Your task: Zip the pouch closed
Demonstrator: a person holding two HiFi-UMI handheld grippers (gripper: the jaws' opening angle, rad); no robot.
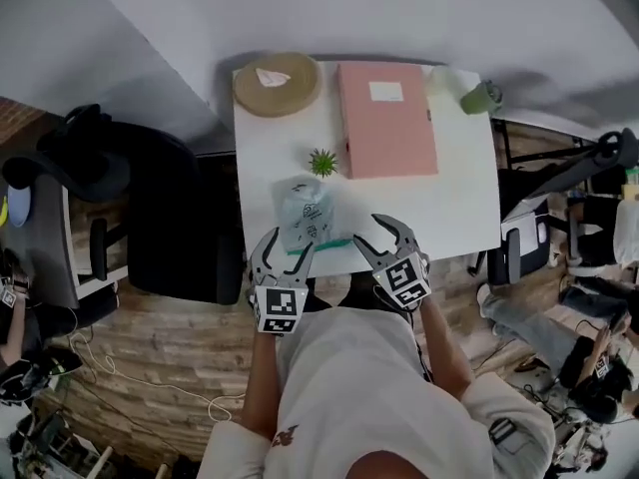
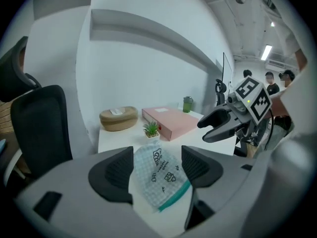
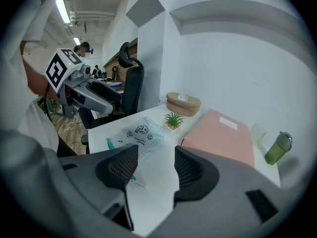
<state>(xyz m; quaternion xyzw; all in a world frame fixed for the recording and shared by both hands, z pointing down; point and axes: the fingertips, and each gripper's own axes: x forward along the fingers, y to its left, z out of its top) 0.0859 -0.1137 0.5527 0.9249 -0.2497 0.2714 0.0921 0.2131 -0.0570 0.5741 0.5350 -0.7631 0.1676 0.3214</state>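
Observation:
A translucent checked pouch (image 1: 305,216) with a teal zip strip (image 1: 329,243) lies flat near the front edge of the white table (image 1: 464,208). My left gripper (image 1: 286,251) hovers at that edge, just left of the zip end, jaws open and empty. In the left gripper view the pouch (image 2: 159,172) shows beyond the open left gripper (image 2: 157,168). My right gripper (image 1: 383,238) hangs to the right of the pouch, open, holding nothing. In the right gripper view the pouch (image 3: 137,139) lies ahead and left of the right gripper (image 3: 148,170).
A pink folder (image 1: 385,118), a small potted plant (image 1: 322,162), a tan oval box (image 1: 277,83) and a green bottle (image 1: 482,97) stand further back on the table. A black office chair (image 1: 170,218) is at the left. People sit to the right.

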